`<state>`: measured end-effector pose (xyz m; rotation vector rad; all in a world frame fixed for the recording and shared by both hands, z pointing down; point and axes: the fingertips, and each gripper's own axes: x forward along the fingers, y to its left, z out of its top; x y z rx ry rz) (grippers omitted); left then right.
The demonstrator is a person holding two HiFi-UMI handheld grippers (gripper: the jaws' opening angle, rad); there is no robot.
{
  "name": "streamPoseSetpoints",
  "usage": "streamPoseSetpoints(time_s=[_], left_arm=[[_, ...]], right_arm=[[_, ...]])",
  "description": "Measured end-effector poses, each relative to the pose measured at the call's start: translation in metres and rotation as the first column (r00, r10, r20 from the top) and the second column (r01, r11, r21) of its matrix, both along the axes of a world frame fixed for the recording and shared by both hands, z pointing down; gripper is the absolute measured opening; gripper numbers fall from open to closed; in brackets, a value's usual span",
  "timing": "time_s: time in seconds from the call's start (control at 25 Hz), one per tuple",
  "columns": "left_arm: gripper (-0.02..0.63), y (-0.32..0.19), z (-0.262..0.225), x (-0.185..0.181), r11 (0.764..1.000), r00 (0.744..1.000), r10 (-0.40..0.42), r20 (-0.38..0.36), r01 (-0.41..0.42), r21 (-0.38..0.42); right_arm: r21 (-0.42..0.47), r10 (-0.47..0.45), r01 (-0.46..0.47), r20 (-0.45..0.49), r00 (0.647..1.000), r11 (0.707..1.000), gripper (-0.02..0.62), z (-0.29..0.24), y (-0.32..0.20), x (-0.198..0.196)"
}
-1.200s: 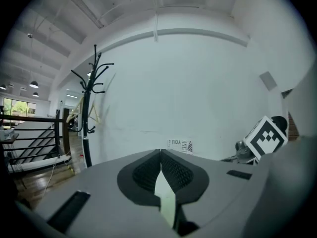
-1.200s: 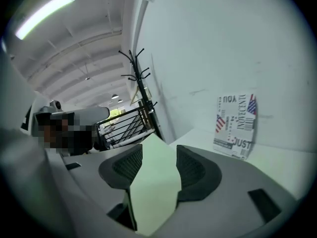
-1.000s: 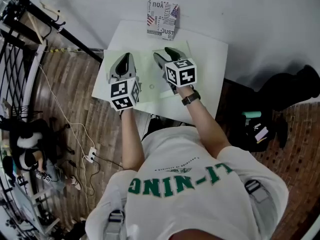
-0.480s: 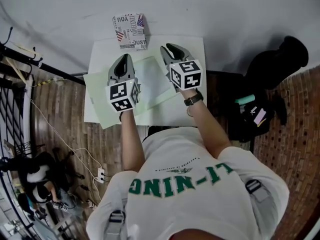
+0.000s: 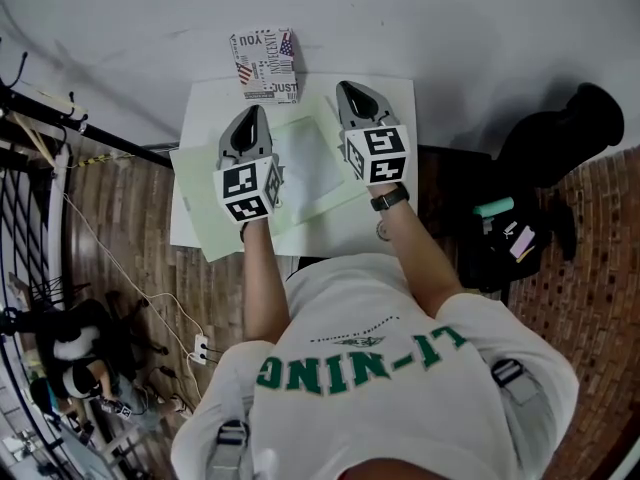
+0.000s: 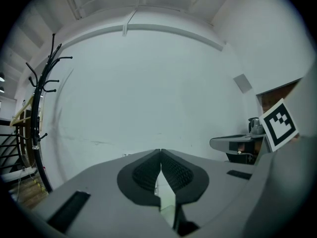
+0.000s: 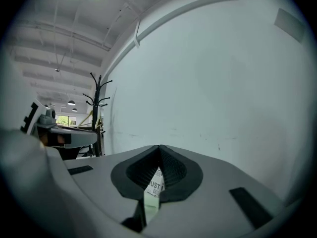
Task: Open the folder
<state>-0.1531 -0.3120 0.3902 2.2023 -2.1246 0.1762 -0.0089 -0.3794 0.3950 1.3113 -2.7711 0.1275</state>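
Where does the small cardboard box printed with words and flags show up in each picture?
Head view: the small printed cardboard box stands at the white table's far edge, upper centre-left.
Left gripper view: not recognisable.
Right gripper view: a thin sliver of the box, its lettering showing, low centre.
Shared landmark: the white wall behind the table, in all three; the black coat stand in both gripper views.

The printed box [image 5: 263,63] stood at the tabletop's [image 5: 330,236] far edge against the wall [image 5: 450,28], closing off that corner. Right of it the far edge lay bare, as did the near strip beside the folder [image 5: 305,163].
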Motion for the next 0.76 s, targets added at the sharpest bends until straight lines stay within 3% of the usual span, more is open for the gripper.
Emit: streamPoseSetpoints(time_s=[0.36,0.76], left_arm=[[0.015,-0.002,0.003,0.006,1.000,1.000,-0.005,0.001,0.005,-0.006],[0.015,-0.002,0.007,0.051,0.998,0.999,0.047,-0.021,-0.047,-0.028]], right_arm=[[-0.013,-0.032,0.032,-0.007,0.999,0.999,0.017,0.005,0.003,-0.001],[-0.010,-0.034,0.034,-0.003,0.999,0.999,0.017,0.001,0.012,0.032]])
